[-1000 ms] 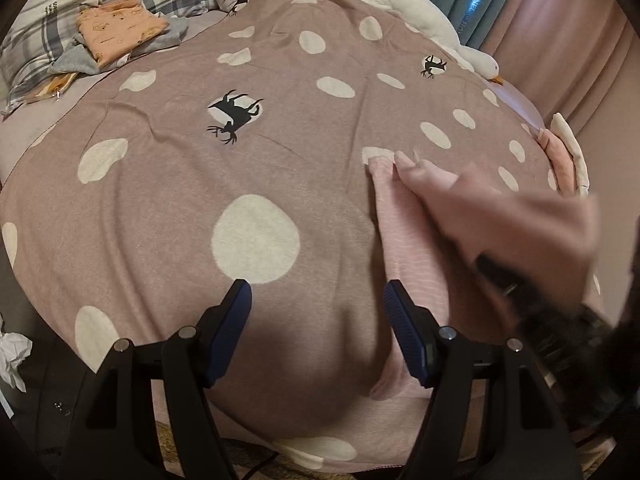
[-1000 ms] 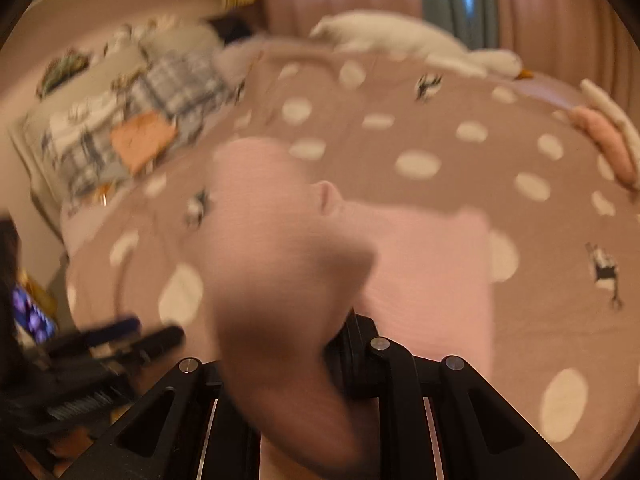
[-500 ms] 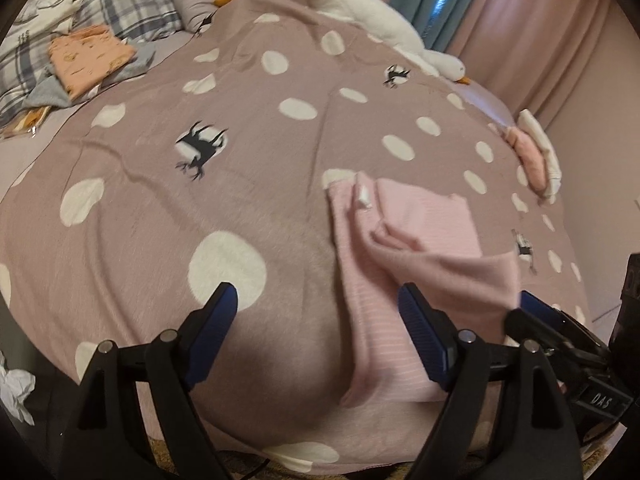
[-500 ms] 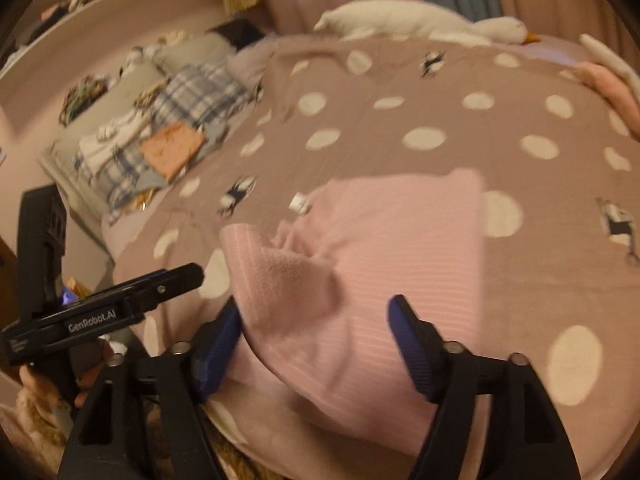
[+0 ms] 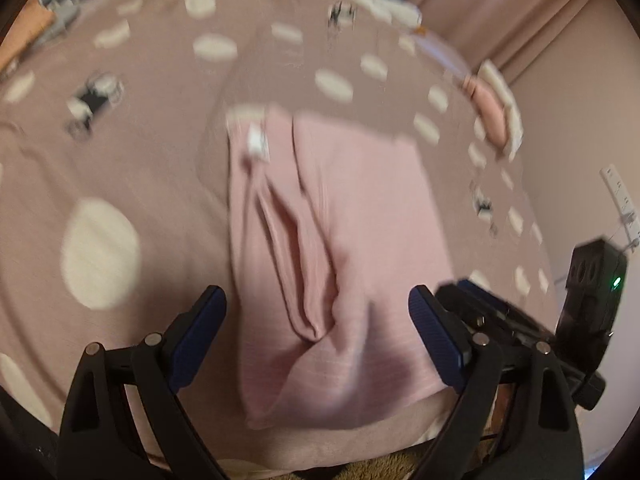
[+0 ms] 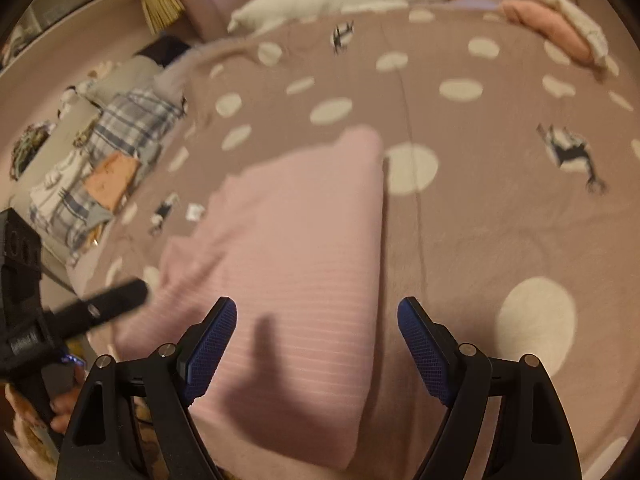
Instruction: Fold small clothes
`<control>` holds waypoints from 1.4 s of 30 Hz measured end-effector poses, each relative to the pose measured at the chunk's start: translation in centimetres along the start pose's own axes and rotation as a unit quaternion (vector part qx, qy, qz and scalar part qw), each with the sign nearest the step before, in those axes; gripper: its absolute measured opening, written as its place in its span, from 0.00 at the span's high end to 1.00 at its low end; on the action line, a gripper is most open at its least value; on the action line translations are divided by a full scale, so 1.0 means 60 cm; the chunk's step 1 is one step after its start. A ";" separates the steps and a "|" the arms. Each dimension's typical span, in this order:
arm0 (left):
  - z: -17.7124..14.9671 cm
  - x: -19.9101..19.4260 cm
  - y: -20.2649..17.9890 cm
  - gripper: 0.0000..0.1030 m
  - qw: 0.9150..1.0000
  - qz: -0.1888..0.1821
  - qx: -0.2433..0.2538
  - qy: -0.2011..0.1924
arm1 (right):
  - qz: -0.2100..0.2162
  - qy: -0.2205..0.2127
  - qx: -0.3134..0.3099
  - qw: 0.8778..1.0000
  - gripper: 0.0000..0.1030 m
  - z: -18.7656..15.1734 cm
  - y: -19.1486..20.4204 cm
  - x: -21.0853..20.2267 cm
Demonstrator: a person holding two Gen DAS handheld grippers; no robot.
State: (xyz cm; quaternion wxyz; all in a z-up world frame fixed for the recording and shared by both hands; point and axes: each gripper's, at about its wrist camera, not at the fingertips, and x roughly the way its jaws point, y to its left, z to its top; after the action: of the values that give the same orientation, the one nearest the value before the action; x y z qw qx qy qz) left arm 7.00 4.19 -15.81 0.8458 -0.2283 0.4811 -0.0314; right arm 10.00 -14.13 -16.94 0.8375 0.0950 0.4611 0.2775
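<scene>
Now that the right gripper has let go of the flap it carried a second ago, both stand apart and empty, the left gripper still opening. Beyond them the pink garment lies on the bedspread, one fold laid but rumpled.

Small pink ribbed garment, partly folded, lying flat on the near edge of the dotted bed cover. Loose lengthwise creases bunched along its left side; right part smooth. White tag at the far-left corner.
</scene>
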 end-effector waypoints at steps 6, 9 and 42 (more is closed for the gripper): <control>-0.013 0.052 -0.004 0.23 1.000 0.009 0.015 0.020 | 0.020 0.022 0.015 0.999 0.36 -0.010 -0.009 0.038; -0.012 0.054 -0.014 0.52 1.000 -0.008 0.019 0.020 | 0.019 0.008 0.015 1.000 0.57 -0.010 -0.007 0.034; 0.003 0.028 -0.127 0.26 0.991 0.071 0.108 -0.043 | -0.093 -0.126 0.052 0.986 0.20 0.012 -0.086 -0.136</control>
State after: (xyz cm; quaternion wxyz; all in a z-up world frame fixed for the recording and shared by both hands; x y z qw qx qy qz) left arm 9.30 -2.99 -13.89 0.8854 -0.1023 0.4533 -0.0130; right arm 9.12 -22.85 -12.81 0.9051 0.1292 0.3725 0.1594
